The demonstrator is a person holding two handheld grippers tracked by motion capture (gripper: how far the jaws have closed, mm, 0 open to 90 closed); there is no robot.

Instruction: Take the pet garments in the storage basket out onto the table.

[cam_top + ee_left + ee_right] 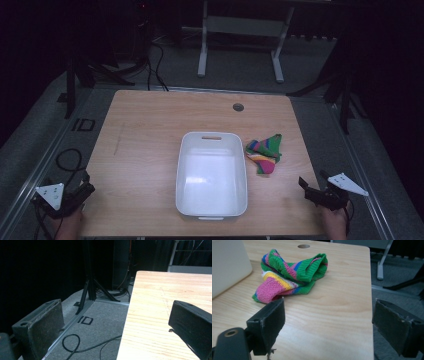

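Both my tongs released, empty: left tongs (86,191) at desk (145,130) corner, right tongs (329,325) near the striped cloth (290,273), which lies just beside the white tub (212,175). Risk: cloth is bunched, a shallow pinch could catch one fold and slip.

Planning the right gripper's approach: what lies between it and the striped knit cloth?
Nothing but bare wooden table. The right gripper view shows it best: open jaws of the right gripper face the cloth across clear wood.
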